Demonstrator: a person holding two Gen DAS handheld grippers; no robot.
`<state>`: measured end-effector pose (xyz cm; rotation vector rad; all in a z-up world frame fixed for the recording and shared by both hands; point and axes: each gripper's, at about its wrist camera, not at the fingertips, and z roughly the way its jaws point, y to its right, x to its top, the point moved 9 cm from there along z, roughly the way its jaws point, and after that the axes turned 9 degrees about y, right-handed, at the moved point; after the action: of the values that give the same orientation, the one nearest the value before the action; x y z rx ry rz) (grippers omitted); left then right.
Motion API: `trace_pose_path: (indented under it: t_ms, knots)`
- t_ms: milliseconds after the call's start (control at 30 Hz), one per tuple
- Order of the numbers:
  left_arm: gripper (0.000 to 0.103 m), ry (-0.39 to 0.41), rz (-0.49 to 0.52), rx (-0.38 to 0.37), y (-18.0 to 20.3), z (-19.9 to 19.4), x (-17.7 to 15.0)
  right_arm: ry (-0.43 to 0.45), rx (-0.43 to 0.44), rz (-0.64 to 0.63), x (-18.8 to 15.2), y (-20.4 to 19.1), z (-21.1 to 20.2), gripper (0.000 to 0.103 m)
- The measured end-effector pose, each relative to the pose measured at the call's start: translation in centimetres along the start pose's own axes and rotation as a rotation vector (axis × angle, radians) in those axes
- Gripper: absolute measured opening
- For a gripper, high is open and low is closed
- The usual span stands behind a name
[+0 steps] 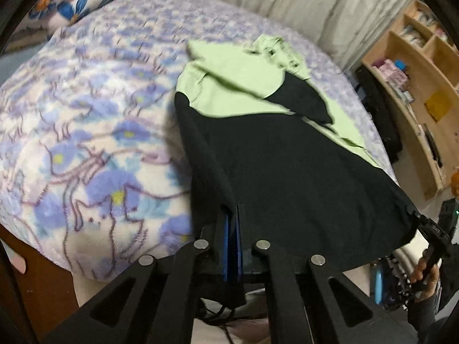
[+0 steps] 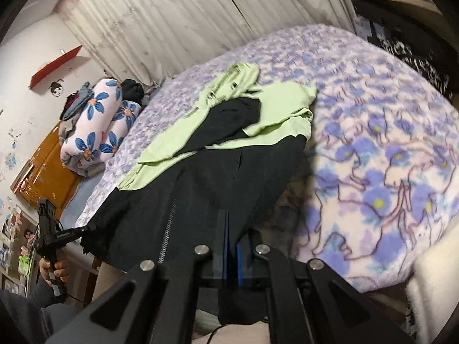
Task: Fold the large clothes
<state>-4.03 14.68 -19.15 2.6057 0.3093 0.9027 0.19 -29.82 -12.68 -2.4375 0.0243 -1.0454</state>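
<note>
**On the bed: hem pinched at both corners**

Across the floral blanket [image 1: 86, 143] lies the black-and-green jacket [image 1: 272, 154]. Left tool [image 1: 233, 215] and right tool [image 2: 231, 220] are each clenched on its black hem. Lift evenly, keep it taut, then carry it toward the green hood.

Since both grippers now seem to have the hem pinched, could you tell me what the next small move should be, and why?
Probably carry the hem forward, over toward the green top half. The left gripper and right gripper are both shut on the near black edge of the jacket, one at each corner, while its green part lies flat on the floral blanket. That would fold it in half.
</note>
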Motion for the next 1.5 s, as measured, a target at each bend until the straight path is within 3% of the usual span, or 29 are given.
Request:
trace_pose_path:
  t_ms: [67, 133, 200, 267, 333, 433, 500, 533, 567, 667, 733, 767, 800, 933, 1067, 1267, 1400, 1500]
  knots:
    - [0.005, -0.013, -0.009, 0.01, -0.9, 0.7, -0.2, -0.014, -0.011, 0.016, -0.6, 0.8, 0.4, 0.004]
    - [0.017, -0.031, -0.011, 0.03, -2.0, 1.4, -0.3, -0.025, -0.018, 0.033, -1.1, 1.7, 0.7, 0.004]
    - [0.037, -0.041, -0.005, 0.052, -2.9, 1.9, -0.5, -0.036, -0.019, 0.046, -1.5, 2.4, 0.9, 0.004]
    - [0.044, -0.061, -0.006, 0.052, -3.5, 2.5, -0.9, -0.05, -0.024, 0.055, -1.9, 2.9, 1.2, 0.008]
    - [0.044, -0.074, -0.012, 0.038, -3.8, 3.0, -1.3, -0.069, -0.02, 0.063, -2.4, 3.2, 1.6, 0.008]
    - [0.044, -0.074, 0.013, 0.027, -3.6, 3.5, -1.3, -0.116, -0.037, 0.066, -3.3, 4.2, 2.8, 0.008]
    - [0.042, -0.074, 0.037, 0.03, -3.4, 3.7, -1.3, -0.138, -0.059, 0.07, -3.9, 5.0, 3.4, 0.022]
    - [0.035, -0.076, 0.053, 0.037, -3.3, 3.8, -1.3, -0.148, -0.074, 0.074, -4.2, 5.4, 3.8, 0.025]
    - [0.01, -0.081, 0.062, 0.034, -3.2, 4.0, -1.3, -0.156, -0.082, 0.078, -4.5, 5.8, 4.1, 0.03]
    - [0.003, -0.101, 0.049, 0.01, -2.6, 4.3, -1.1, -0.162, -0.061, 0.075, -4.7, 5.8, 4.7, 0.03]
    - [0.002, -0.088, 0.036, -0.029, -1.5, 3.9, -0.6, -0.158, -0.027, 0.061, -4.5, 5.0, 4.7, 0.024]
    - [0.002, -0.077, 0.009, -0.057, -0.9, 3.5, -0.1, -0.158, 0.018, 0.085, -4.2, 4.5, 4.6, 0.004]
    - [0.002, -0.064, -0.016, -0.081, -0.4, 3.1, 0.4, -0.142, 0.057, 0.115, -3.7, 3.9, 4.3, 0.004]
    - [0.001, 0.087, -0.152, -0.241, 2.7, -0.1, 5.1, -0.011, 0.198, 0.201, 0.3, 1.2, 2.3, 0.004]
    - [0.001, 0.21, -0.207, -0.323, 5.1, -1.8, 10.4, 0.103, 0.291, 0.253, 5.3, -0.3, 1.3, 0.004]
    - [0.001, 0.294, -0.281, -0.259, 3.8, 1.0, 19.9, 0.227, 0.292, 0.341, 15.1, 0.8, 4.0, 0.004]
    - [0.003, 0.307, -0.311, -0.174, 1.3, 5.3, 26.1, 0.226, 0.237, 0.403, 20.5, 3.6, 9.5, 0.004]
    - [0.011, 0.265, -0.312, -0.123, 0.1, 10.2, 29.8, 0.202, 0.137, 0.413, 23.0, 6.1, 14.9, 0.01]
